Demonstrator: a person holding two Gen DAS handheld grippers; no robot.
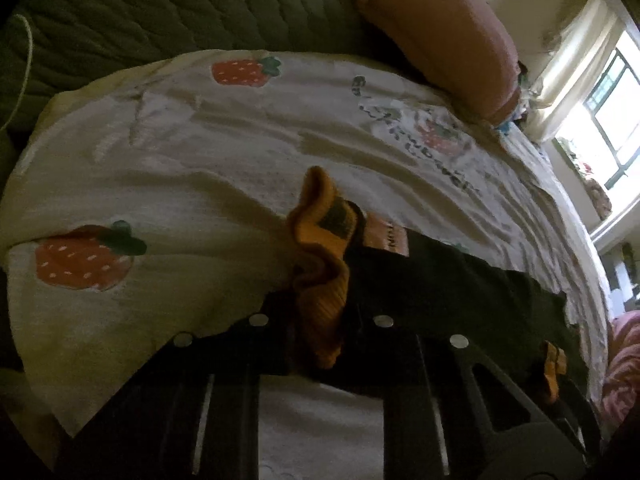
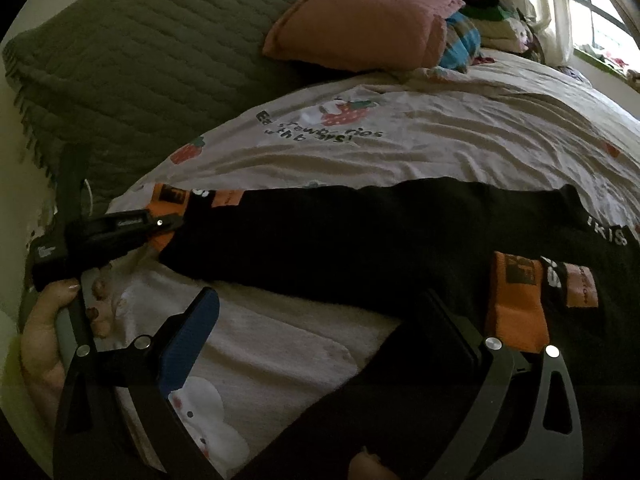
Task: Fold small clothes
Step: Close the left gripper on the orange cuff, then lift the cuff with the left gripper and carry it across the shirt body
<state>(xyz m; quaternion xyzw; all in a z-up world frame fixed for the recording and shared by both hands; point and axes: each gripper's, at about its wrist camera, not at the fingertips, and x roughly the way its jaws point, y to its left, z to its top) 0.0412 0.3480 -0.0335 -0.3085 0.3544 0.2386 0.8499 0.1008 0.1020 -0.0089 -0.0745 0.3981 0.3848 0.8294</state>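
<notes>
We find the black trousers (image 2: 360, 236) spread across the bed (image 2: 480, 120), one leg running left to an orange cuff (image 1: 320, 280), the other coming near with its own orange cuff (image 2: 516, 312); the left gripper (image 1: 320, 320) has its jaws clamped on the left cuff, bunched between them; the right gripper (image 2: 316, 332) holds its jaws wide apart over the near leg, gripping nothing. We judge the first fold to be in hand; the next move calls for closing the right jaws on the near cuff, then carrying both cuffs across together.
</notes>
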